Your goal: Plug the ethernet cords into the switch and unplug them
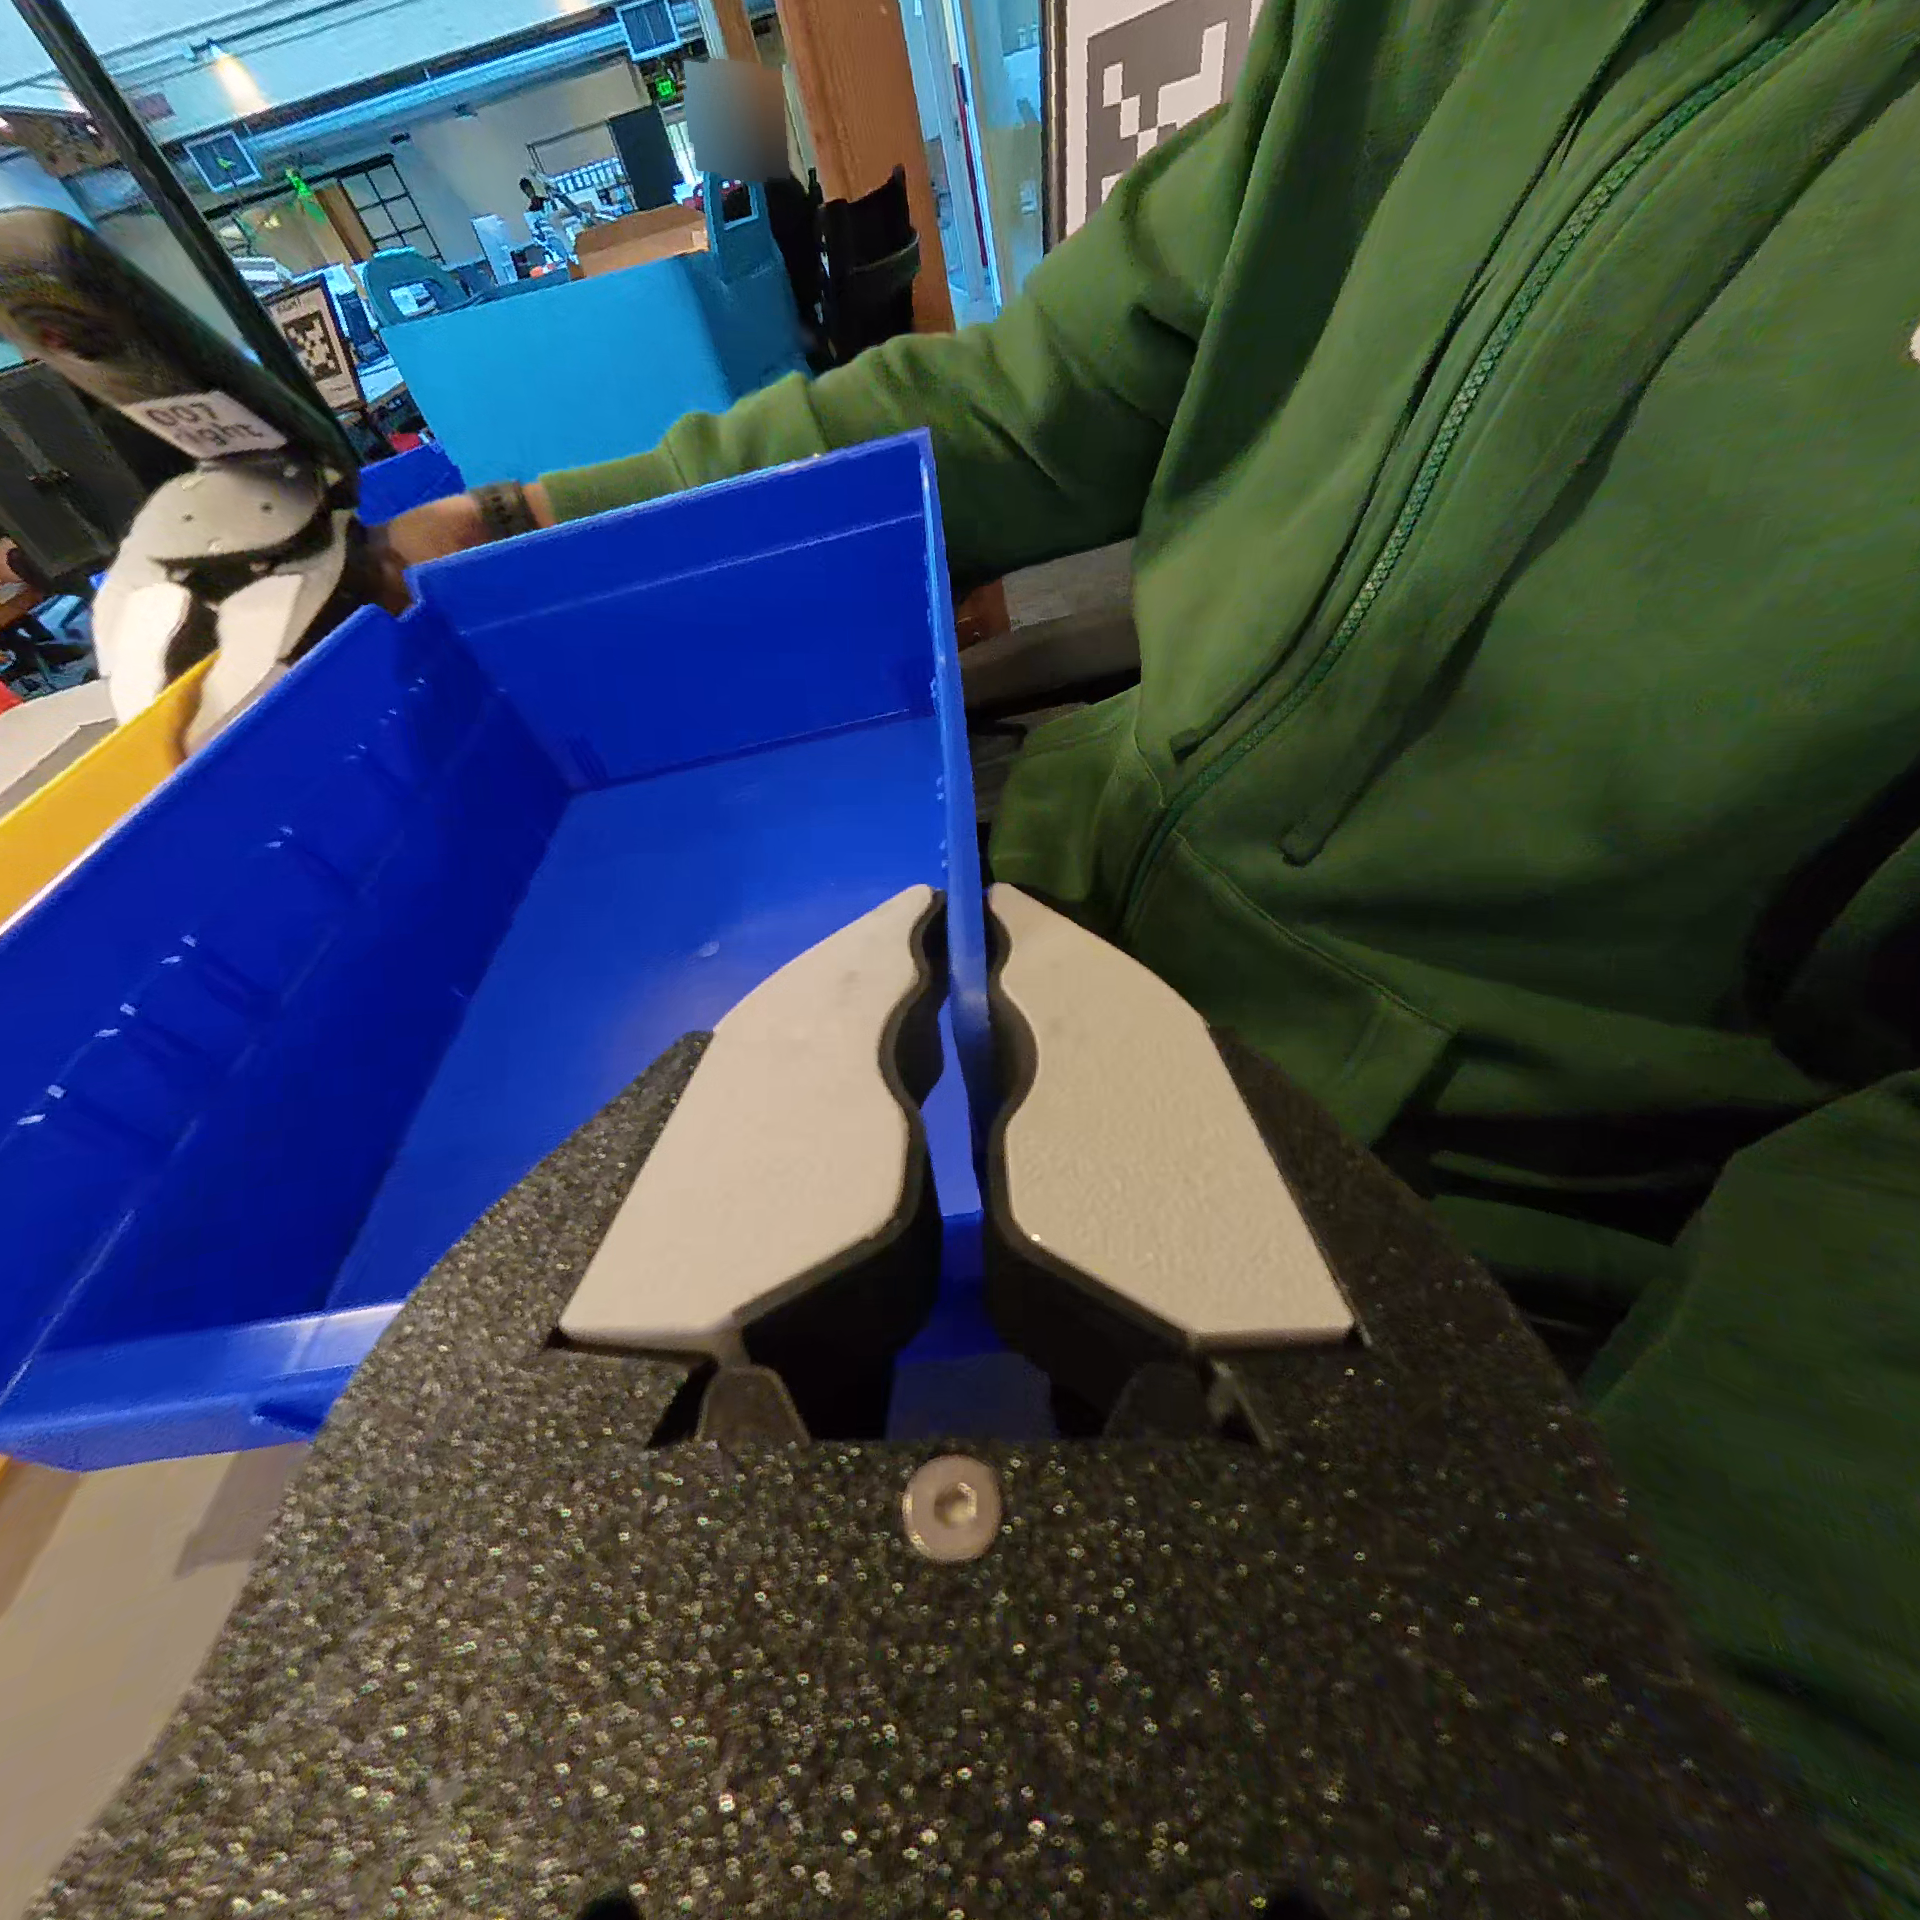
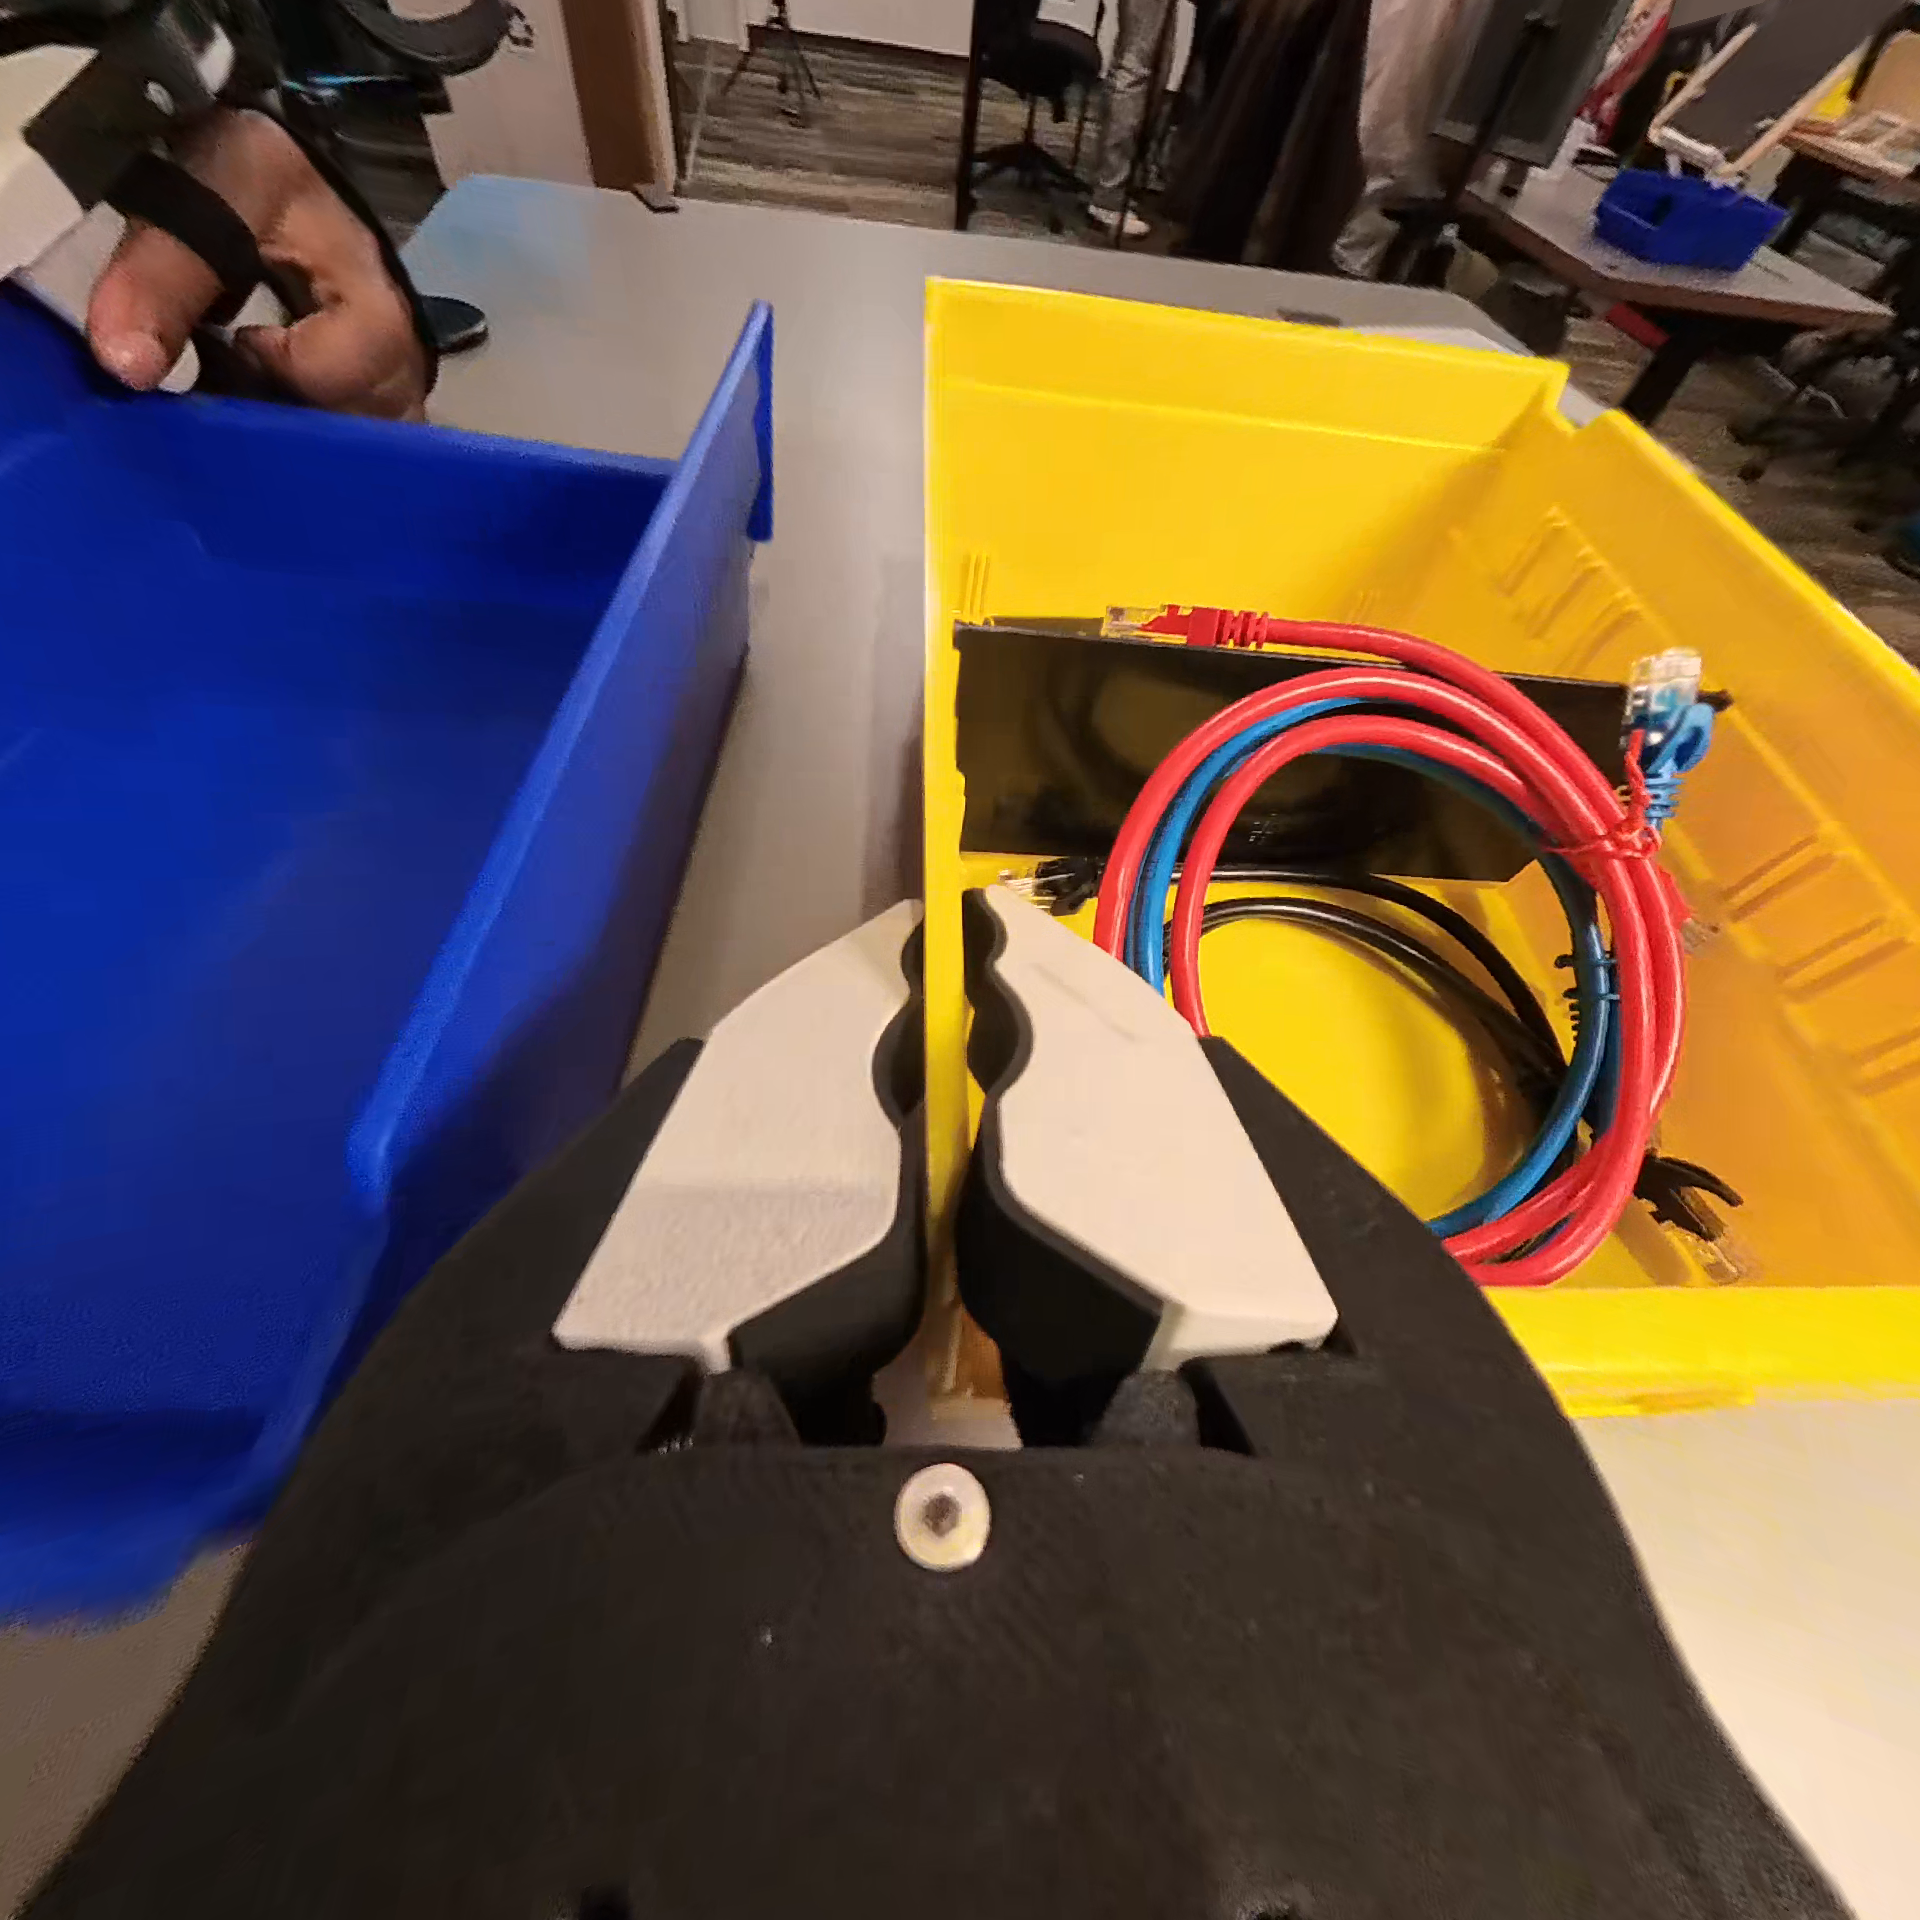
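Lying right of jaws: ethernet cords

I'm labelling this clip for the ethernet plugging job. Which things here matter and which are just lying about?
Belongs to the job:
- red cord
- blue cord
- black cord
- black switch
- yellow bin, gripped by right gripper

Lying about:
- blue bin, gripped by left gripper
- far blue bin

White label with writing on the far claw's body, square-patterned marker boards behind.
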Action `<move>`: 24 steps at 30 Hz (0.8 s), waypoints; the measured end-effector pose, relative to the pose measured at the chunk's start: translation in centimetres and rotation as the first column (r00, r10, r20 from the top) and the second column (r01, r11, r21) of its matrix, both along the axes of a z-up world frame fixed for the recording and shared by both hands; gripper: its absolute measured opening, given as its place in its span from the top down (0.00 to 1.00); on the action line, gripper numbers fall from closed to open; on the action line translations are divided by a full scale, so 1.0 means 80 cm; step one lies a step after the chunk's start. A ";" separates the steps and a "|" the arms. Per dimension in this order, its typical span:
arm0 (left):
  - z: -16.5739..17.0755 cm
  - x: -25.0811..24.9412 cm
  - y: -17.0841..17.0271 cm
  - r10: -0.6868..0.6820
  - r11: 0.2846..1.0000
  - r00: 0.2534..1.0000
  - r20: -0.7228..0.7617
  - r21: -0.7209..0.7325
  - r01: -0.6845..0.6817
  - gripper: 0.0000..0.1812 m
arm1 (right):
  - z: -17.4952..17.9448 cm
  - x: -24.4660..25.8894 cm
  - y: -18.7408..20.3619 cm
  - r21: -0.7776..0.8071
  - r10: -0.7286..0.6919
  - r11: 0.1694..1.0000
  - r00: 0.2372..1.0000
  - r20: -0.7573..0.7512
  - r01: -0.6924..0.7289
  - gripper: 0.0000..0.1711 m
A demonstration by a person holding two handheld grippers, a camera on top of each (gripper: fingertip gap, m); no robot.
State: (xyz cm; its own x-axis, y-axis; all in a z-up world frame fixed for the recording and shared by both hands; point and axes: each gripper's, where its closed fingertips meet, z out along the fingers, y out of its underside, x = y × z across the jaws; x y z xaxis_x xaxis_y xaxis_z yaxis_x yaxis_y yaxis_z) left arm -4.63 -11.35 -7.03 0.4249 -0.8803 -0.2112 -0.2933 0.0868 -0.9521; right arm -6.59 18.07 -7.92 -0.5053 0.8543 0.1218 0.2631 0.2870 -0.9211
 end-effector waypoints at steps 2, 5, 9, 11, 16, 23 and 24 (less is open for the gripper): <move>0.000 0.000 0.000 0.001 1.000 1.000 0.000 0.001 -0.001 0.98 | 0.002 -0.018 -0.012 0.005 -0.015 1.000 0.999 -0.037 0.015 0.94; 0.000 0.001 -0.001 -0.008 1.000 1.000 0.001 0.000 0.008 0.98 | 0.010 -0.019 -0.005 0.102 -0.111 0.987 0.989 -0.095 0.121 0.83; 0.000 0.007 0.006 -0.013 1.000 1.000 0.001 -0.002 0.013 0.98 | 0.033 0.034 0.053 0.256 -0.324 0.898 0.932 -0.164 0.357 0.69; 0.000 0.012 0.012 -0.011 1.000 1.000 0.002 -0.004 0.011 0.98 | 0.038 0.076 0.095 0.325 -0.477 0.790 0.854 -0.208 0.520 0.73; 0.000 0.041 0.040 -0.002 1.000 1.000 0.004 -0.007 0.002 0.98 | 0.039 0.201 0.137 0.262 -0.688 0.604 0.659 -0.304 0.752 0.75; -0.005 0.121 0.136 0.134 0.990 0.990 -0.044 0.054 -0.131 0.92 | 0.091 0.323 0.181 0.057 -0.817 0.470 0.459 -0.350 0.881 0.79; -0.009 0.131 0.153 0.182 0.981 0.980 -0.077 0.087 -0.175 0.85 | 0.104 0.339 0.181 0.019 -0.838 0.451 0.431 -0.334 0.892 0.79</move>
State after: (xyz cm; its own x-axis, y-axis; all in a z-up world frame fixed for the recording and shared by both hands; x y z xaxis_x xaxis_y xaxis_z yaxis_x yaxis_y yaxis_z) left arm 5.82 0.88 -7.73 0.5514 -0.7710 -0.3185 -0.3894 0.0998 -0.9157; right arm 20.49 32.55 0.36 0.5608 0.7718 0.2997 0.2449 0.1911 -0.9505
